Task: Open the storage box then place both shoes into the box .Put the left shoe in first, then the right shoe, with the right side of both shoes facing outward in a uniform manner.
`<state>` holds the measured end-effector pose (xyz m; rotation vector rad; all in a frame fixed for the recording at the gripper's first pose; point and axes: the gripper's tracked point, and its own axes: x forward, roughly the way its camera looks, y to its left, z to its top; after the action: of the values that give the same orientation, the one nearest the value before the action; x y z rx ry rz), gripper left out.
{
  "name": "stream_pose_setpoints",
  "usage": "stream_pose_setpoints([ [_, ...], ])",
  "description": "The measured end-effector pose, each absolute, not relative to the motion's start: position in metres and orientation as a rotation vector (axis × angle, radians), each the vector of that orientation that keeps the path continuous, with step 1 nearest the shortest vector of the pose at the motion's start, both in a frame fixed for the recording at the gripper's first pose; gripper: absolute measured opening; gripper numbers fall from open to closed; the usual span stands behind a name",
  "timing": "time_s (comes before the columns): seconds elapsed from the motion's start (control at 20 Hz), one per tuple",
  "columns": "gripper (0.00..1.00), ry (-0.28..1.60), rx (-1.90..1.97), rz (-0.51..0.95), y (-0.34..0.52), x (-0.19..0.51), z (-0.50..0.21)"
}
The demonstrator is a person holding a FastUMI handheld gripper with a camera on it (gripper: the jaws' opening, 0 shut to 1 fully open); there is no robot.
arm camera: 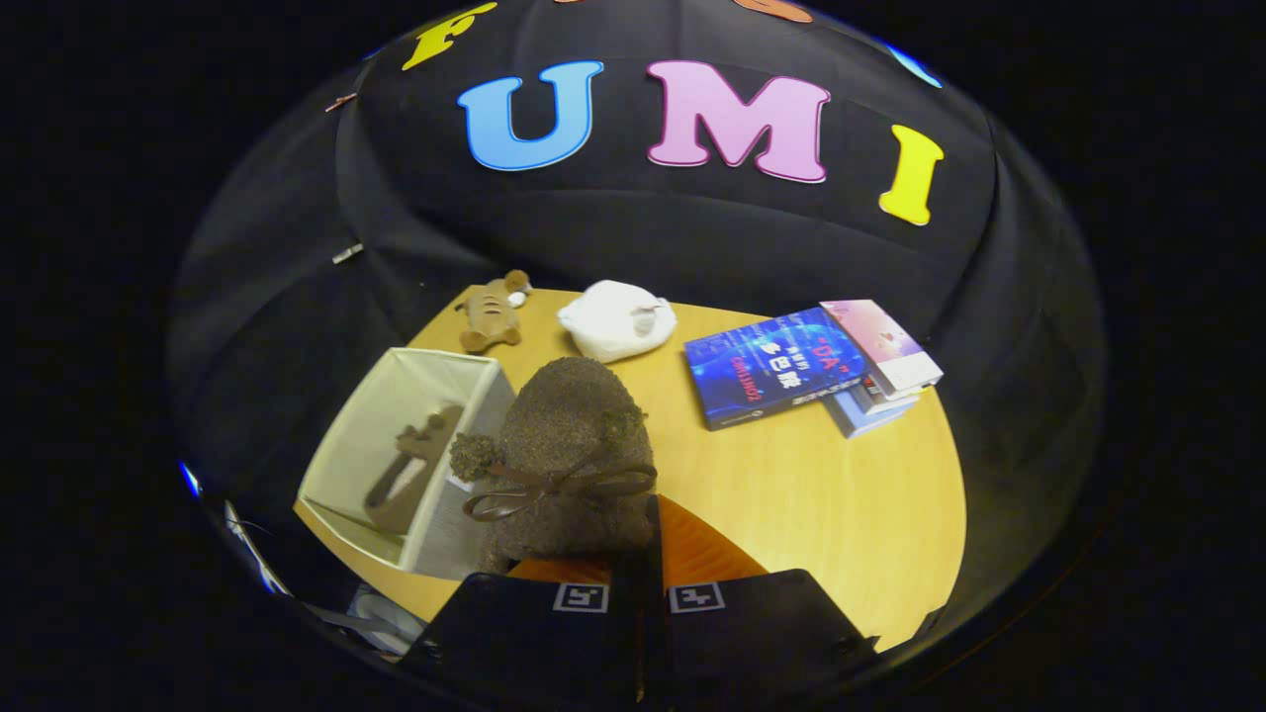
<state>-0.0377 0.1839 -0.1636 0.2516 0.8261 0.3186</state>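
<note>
Brown fuzzy shoe (pixel 569 445) clamped in the nearly closed gripper (pixel 638 554).

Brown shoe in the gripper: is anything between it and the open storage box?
Nothing visible. The gripper is shut on the brown shoe, held right beside the storage box, whose top is open. One shoe already lies inside against the far wall, leaving room nearer the held shoe.
</note>
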Motion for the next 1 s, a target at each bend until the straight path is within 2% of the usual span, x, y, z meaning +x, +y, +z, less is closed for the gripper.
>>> stream_pose_setpoints([
  [0.25,0.08,0.79,0.268,0.396,0.267,-0.014,-0.119],
  [0.5,0.08,0.865,0.263,0.387,0.339,-0.008,-0.123],
  [0.75,0.08,0.96,0.22,0.304,0.379,-0.007,-0.158],
  [1.0,0.08,1.014,0.103,0.172,0.381,-0.01,-0.196],
])
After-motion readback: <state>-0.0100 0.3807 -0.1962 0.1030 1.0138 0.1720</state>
